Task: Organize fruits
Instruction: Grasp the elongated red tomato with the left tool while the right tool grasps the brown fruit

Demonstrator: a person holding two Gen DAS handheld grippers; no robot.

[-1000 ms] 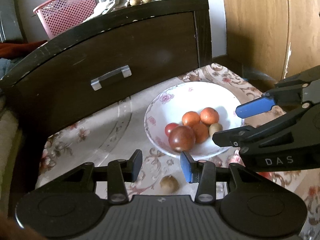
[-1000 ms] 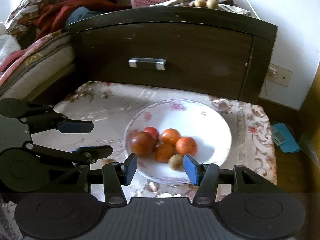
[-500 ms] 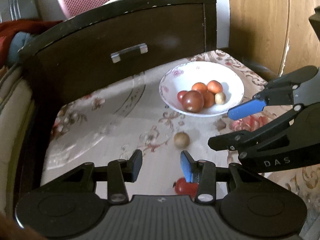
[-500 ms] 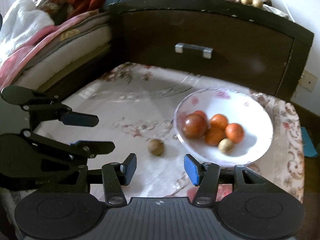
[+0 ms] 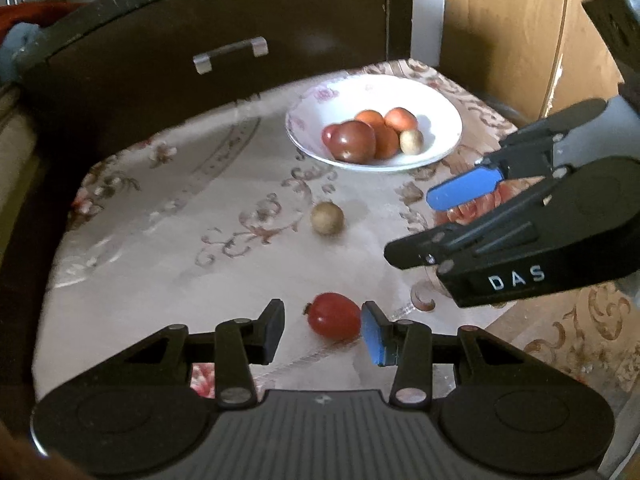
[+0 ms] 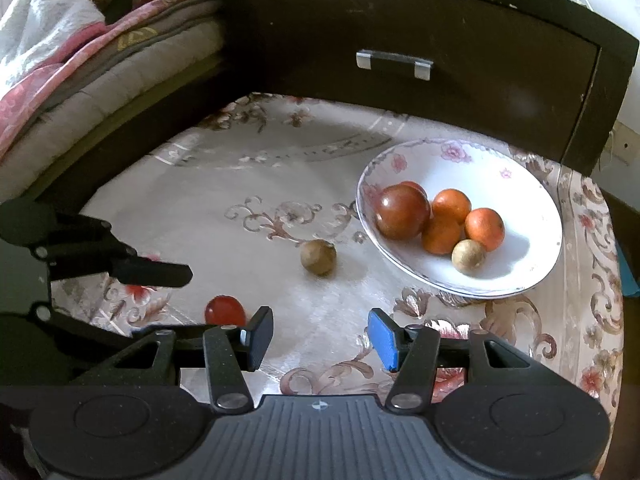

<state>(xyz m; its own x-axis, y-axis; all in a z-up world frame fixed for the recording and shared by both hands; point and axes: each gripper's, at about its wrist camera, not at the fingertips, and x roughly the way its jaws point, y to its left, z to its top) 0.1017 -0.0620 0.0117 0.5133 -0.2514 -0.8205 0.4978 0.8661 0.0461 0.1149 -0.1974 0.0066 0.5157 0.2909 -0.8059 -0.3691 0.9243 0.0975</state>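
While I'm lining both empty, spread grippers up, left gripper [image 5: 322,330] is straddling the tomato [image 5: 333,315] off-centre, near-side of the bowl [image 5: 442,98]; it's risking rolling away.

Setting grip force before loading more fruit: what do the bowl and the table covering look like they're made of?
Bowl: looks like glazed ceramic or porcelain, though melamine is possible; glossy white with pink printed flowers and a thin hard rim.
Table covering: seems a floral cloth, perhaps under clear plastic; its satiny sheen and soft reflections suggest a smooth, slippery surface.
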